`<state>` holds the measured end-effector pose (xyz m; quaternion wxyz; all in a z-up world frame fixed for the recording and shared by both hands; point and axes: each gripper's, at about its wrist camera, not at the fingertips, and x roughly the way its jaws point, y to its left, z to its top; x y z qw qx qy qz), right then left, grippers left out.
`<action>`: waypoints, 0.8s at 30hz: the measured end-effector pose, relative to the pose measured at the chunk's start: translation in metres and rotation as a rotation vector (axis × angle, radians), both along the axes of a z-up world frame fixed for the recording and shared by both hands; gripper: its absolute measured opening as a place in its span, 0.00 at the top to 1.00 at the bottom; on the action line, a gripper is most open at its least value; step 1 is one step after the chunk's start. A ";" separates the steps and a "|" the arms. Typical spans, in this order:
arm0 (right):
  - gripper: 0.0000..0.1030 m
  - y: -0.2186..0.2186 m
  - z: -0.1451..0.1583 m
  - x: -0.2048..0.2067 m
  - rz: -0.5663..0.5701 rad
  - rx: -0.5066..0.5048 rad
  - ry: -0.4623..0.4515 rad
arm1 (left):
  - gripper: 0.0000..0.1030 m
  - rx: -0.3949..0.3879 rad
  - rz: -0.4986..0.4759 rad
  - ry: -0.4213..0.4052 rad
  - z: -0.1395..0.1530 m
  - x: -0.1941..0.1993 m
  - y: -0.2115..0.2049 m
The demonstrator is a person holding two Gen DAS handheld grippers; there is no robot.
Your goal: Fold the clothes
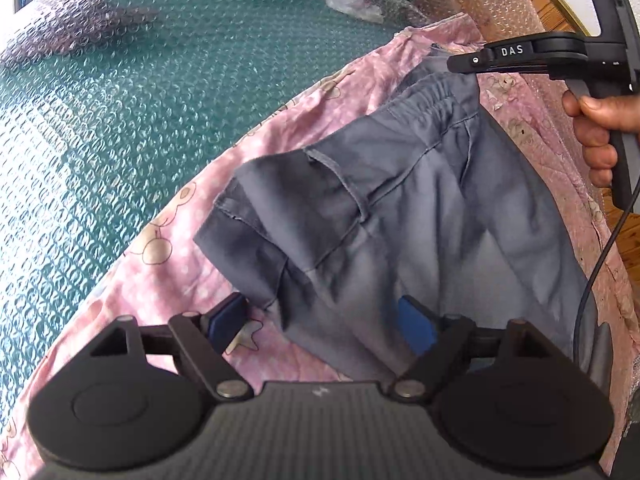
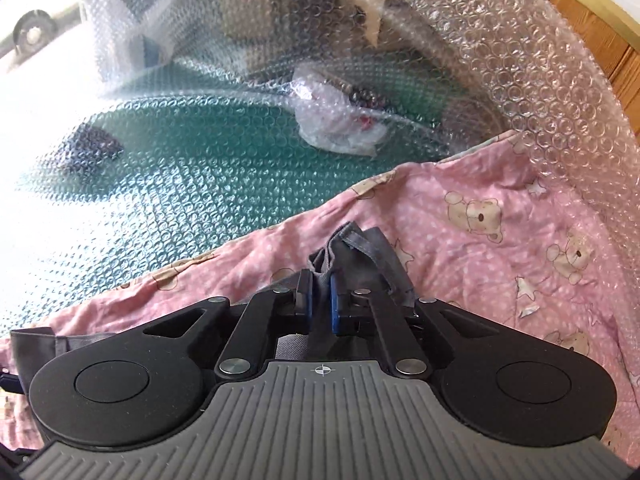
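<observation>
Pink cotton sheet point(image 1: 168, 276) printed with bears is spread nearest, on which the soft grey trousers point(image 1: 400, 208) are laid between the wide-apart jaws of the left gripper point(image 1: 328, 324), their gathered waistband being clamped by the right gripper point(image 2: 320, 304), and beyond, green bubble wrap point(image 2: 192, 168) is seen.

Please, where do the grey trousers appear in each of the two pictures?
Left wrist view: the grey trousers fill the centre and right, lying on the pink sheet, waistband at the upper right.
Right wrist view: only a bunched part of them shows at lower centre, pinched in the right hand-held gripper.
Shared landmark: the pink sheet with bear prints, bordered by green bubble wrap.
</observation>
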<state>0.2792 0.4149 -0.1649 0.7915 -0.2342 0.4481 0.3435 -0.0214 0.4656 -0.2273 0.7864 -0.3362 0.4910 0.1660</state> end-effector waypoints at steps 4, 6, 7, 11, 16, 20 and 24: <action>0.95 -0.005 0.001 0.001 -0.004 0.035 -0.004 | 0.19 0.002 0.024 -0.019 0.006 0.000 0.000; 0.96 -0.009 0.004 0.000 -0.010 0.048 -0.020 | 0.19 -0.009 0.052 -0.063 0.013 -0.005 0.003; 0.96 -0.010 0.005 0.000 -0.014 0.054 -0.027 | 0.19 -0.016 0.061 -0.081 0.016 -0.007 0.003; 0.95 -0.026 0.000 0.003 -0.067 0.062 -0.025 | 0.16 -0.054 0.090 -0.113 0.012 -0.009 0.005; 0.95 -0.038 -0.006 0.009 -0.106 0.088 -0.001 | 0.15 -0.112 0.165 -0.152 0.003 -0.013 0.011; 0.62 -0.026 -0.016 0.006 -0.033 0.112 0.074 | 0.18 -0.144 0.239 -0.152 -0.006 -0.022 0.017; 0.42 -0.012 -0.015 0.003 -0.053 0.108 0.051 | 0.19 -0.163 0.288 -0.179 -0.008 -0.028 0.022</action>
